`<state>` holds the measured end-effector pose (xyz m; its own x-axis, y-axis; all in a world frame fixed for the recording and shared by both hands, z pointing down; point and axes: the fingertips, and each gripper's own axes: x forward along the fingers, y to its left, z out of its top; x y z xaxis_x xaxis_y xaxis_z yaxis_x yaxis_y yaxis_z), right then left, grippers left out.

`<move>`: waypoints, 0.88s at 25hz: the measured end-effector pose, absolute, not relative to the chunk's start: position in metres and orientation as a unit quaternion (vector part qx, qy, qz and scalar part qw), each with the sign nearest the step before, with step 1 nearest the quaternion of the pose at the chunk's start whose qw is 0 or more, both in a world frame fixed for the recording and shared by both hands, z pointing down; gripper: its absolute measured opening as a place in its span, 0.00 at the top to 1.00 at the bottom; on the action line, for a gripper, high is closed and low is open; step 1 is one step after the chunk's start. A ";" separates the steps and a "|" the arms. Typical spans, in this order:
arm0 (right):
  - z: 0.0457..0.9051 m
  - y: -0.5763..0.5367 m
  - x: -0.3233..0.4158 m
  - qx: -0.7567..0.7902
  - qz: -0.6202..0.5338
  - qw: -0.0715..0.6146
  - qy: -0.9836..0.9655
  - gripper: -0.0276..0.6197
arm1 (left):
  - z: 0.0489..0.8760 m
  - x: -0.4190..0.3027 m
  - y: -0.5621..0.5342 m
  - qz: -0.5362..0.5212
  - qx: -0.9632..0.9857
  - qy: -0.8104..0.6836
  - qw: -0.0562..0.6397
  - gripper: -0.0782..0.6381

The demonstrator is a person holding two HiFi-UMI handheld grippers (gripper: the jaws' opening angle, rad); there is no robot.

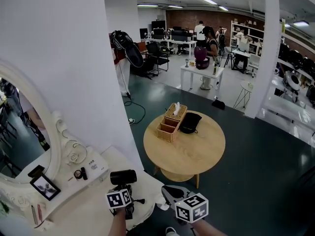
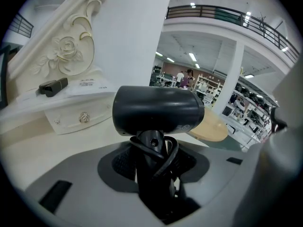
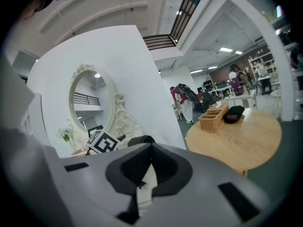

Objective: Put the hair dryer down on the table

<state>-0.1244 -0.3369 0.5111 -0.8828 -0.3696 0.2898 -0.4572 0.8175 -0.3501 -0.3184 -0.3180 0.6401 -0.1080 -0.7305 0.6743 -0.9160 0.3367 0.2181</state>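
one hair dryer (image 2: 158,110). two tongs: the left tongs (image 2: 154,167) and the right tongs (image 3: 144,171). three tables: one white table (image 1: 91,203), one round wooden table (image 1: 197,151), one small white table (image 1: 202,73) far back. one oval mirror (image 1: 19,132). one picture frame (image 1: 45,186) near the white table's left edge. one wicker organiser (image 1: 172,122) and one black pouch (image 1: 190,122) at the round wooden table's far edge.

The hair dryer (image 2: 158,110) is matt black plastic, its cord (image 2: 171,152) smooth rubber. The dressing table (image 2: 57,145) is smooth, glossy white paint. The round table (image 1: 197,149) is pale smooth wood; the basket (image 1: 171,123) is rough woven wicker.
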 end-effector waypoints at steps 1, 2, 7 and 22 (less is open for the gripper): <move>0.512 -0.337 -0.125 0.218 0.210 0.105 -0.947 0.95 | 0.641 -0.319 -0.318 0.129 0.560 -0.732 0.365 0.63; 0.512 -0.337 -0.125 0.219 0.212 0.105 -0.947 0.95 | 0.643 -0.319 -0.317 0.129 0.559 -0.732 0.368 0.63; 0.514 -0.337 -0.124 0.220 0.214 0.106 -0.946 0.95 | 0.647 -0.321 -0.319 0.129 0.550 -0.731 0.383 0.63; 0.514 -0.337 -0.127 0.226 0.215 0.105 -0.944 0.95 | 0.668 -0.317 -0.325 0.182 0.540 -0.707 0.420 0.63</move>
<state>-0.1272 -0.3365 0.5143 -0.8757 -0.3826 0.2947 -0.4723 0.8055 -0.3579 -0.3171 -0.3247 0.6682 -0.0648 -0.6095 0.7901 -0.9154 0.3516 0.1962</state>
